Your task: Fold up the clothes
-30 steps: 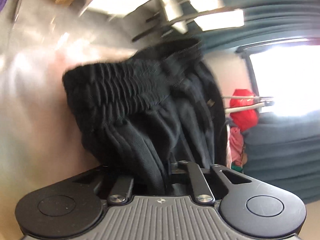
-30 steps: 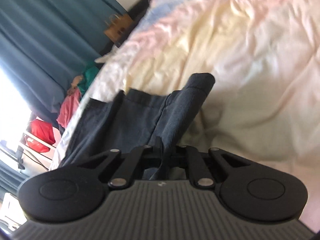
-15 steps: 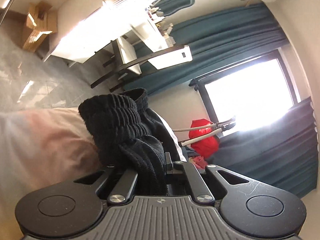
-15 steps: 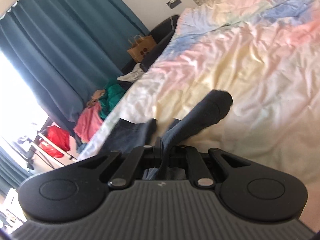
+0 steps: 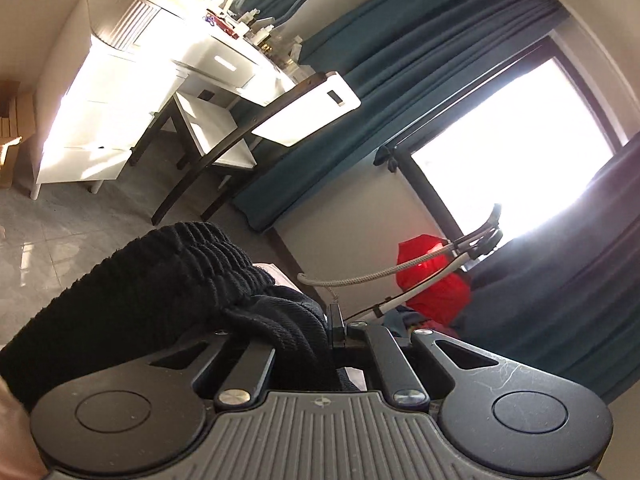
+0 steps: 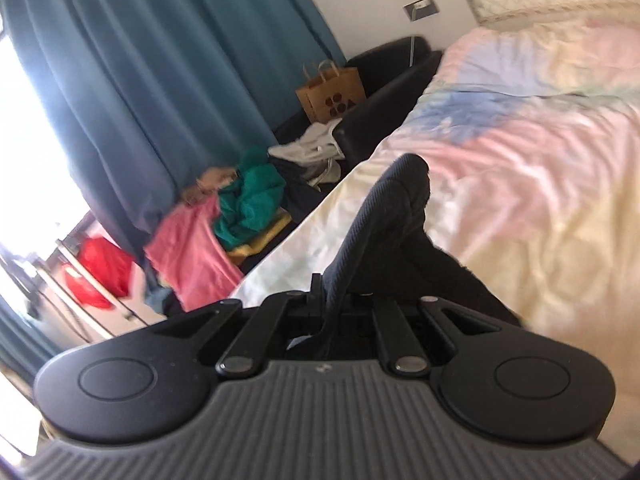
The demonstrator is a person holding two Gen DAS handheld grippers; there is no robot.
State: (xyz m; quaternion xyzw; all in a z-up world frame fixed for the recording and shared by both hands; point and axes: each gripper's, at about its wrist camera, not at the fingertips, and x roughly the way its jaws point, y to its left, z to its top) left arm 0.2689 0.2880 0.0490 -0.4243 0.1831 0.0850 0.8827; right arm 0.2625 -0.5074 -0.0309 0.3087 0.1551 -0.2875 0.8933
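Clearly, you had the dark garment (image 5: 168,292) clamped in both tools. Your left gripper (image 5: 320,336) was closed on its ribbed elastic waistband, which bunched up ahead and to the left of the jaws and blocked the lower left of that camera's outlook. Your right gripper (image 6: 340,300) was pinched on another part of the same cloth, a narrow ridge of fabric (image 6: 384,216) rising straight ahead from between the fingers, with more of it slumping down to the right of the tool against the bed (image 6: 540,184).

Ahead of your left tool and beyond the waistband stood a white dresser (image 5: 112,92) up and to the left, and a dark-framed chair (image 5: 256,116) just right of it. Teal curtains (image 5: 400,72) hung further right, beside a bright window (image 5: 520,152). A red item (image 5: 432,276) sat on a rack just right of the jaws.

Only the right camera showed you the pastel bedspread, which filled everything to the right of that tool. To its left lay a heap of clothes (image 6: 224,220) in pink and green on the floor, a brown paper bag (image 6: 332,92) further ahead against a dark sofa (image 6: 384,80), and a blue curtain (image 6: 140,80) at upper left. That view was somewhat blurred. The dresser and chair appeared in the left view alone.
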